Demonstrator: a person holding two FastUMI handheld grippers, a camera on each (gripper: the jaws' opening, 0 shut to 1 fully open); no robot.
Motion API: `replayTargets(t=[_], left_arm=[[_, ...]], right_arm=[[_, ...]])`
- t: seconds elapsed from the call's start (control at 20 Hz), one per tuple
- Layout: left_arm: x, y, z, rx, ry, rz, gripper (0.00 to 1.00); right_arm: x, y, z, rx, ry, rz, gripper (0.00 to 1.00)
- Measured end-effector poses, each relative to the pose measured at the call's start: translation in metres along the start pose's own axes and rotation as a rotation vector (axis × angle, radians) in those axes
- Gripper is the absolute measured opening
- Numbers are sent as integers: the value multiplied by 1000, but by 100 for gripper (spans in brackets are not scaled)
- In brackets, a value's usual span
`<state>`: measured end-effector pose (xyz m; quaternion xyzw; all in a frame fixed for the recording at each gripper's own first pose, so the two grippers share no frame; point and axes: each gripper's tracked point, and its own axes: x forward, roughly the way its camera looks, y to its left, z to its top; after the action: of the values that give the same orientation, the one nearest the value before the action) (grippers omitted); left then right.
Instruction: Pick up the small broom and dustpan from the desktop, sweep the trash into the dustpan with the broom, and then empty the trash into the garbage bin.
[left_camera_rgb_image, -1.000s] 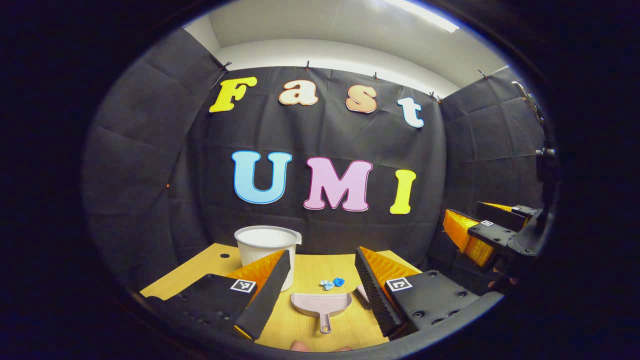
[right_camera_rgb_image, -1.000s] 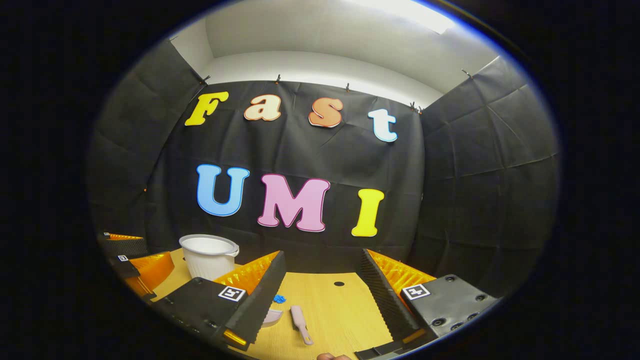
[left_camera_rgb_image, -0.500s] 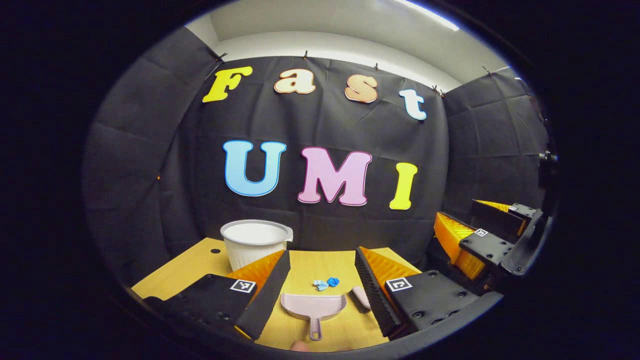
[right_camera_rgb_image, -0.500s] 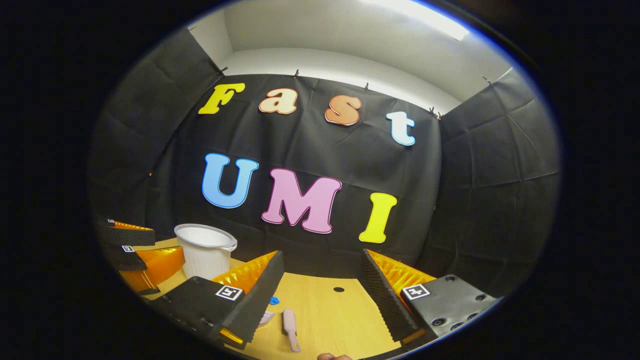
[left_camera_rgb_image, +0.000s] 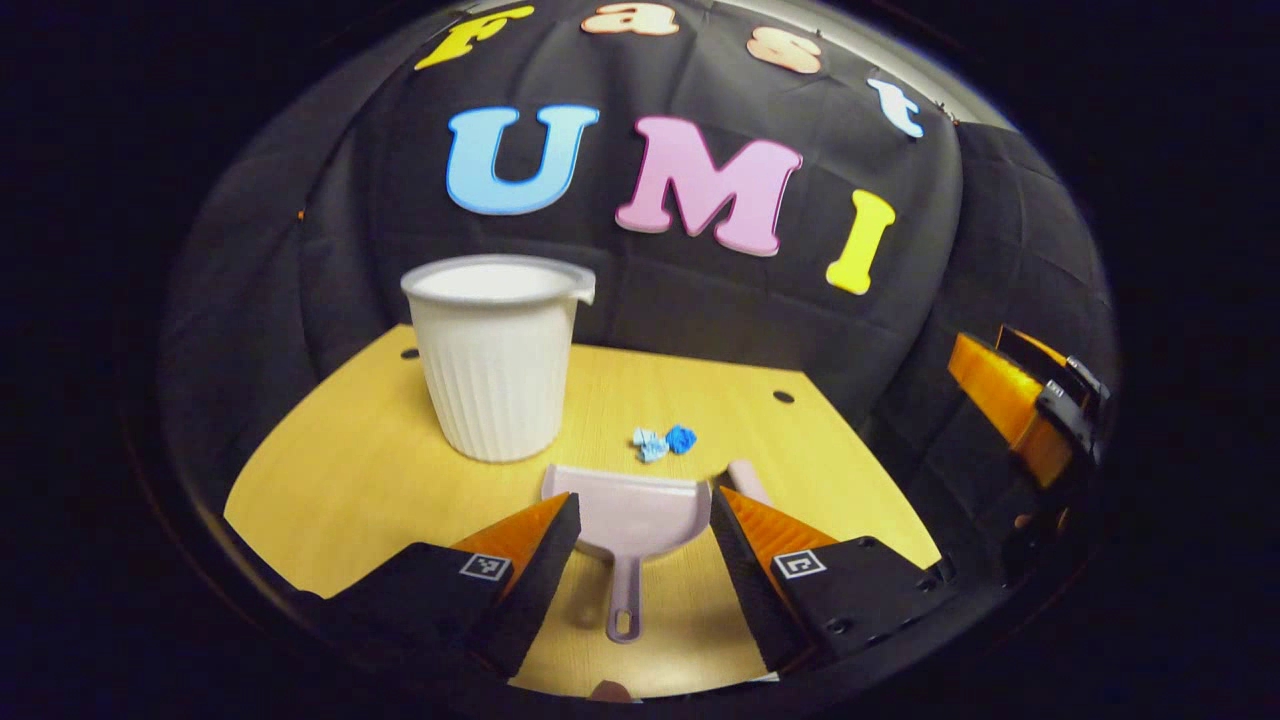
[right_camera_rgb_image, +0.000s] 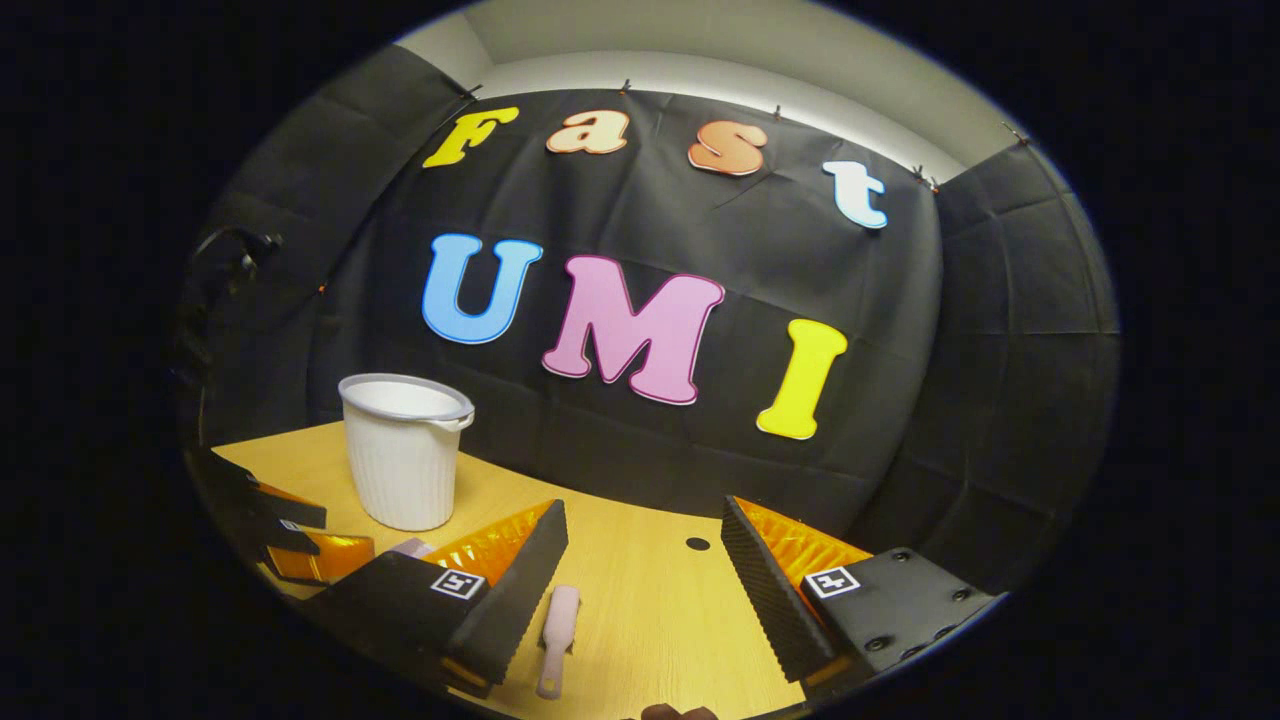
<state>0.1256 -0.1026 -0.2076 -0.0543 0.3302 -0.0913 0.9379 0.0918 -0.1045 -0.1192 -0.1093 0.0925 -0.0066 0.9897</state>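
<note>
A pale pink dustpan (left_camera_rgb_image: 628, 512) lies flat on the wooden desktop (left_camera_rgb_image: 340, 470), handle pointing toward me. My left gripper (left_camera_rgb_image: 640, 515) hangs open above it, one finger on each side of the pan, not touching. Small blue trash scraps (left_camera_rgb_image: 665, 441) lie just beyond the pan's mouth. The white ribbed bin (left_camera_rgb_image: 495, 358) stands upright to the left of them. In the right gripper view the pink broom (right_camera_rgb_image: 557, 625) lies on the desk, close to the left finger of my open right gripper (right_camera_rgb_image: 645, 525). The bin (right_camera_rgb_image: 402, 450) stands at the left there.
The right gripper (left_camera_rgb_image: 1030, 400) hangs at the right edge of the left gripper view, off the desk's side. The left gripper (right_camera_rgb_image: 290, 525) sits low at the left of the right gripper view. Black cloth walls close the desk's back and sides.
My left gripper has tilted down and moved forward, so the dustpan now sits between its fingers. My right gripper has dropped and shifted, with the broom now nearer its left finger.
</note>
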Motion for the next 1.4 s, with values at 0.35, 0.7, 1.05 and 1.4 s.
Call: replayTargets(t=[0.35,0.7,1.05,1.4], left_arm=[[65,12,-68,16,324,113,80],[106,25,-88,41,588,177,79],[122,25,-94,67,756,153,52],[122,26,-91,61,787,79,30]], right_arm=[[42,20,-62,34,102,154,99],[73,33,-138,66,312,287,100],[37,76,-209,291,691,461,100],[15,77,-260,270,981,378,98]])
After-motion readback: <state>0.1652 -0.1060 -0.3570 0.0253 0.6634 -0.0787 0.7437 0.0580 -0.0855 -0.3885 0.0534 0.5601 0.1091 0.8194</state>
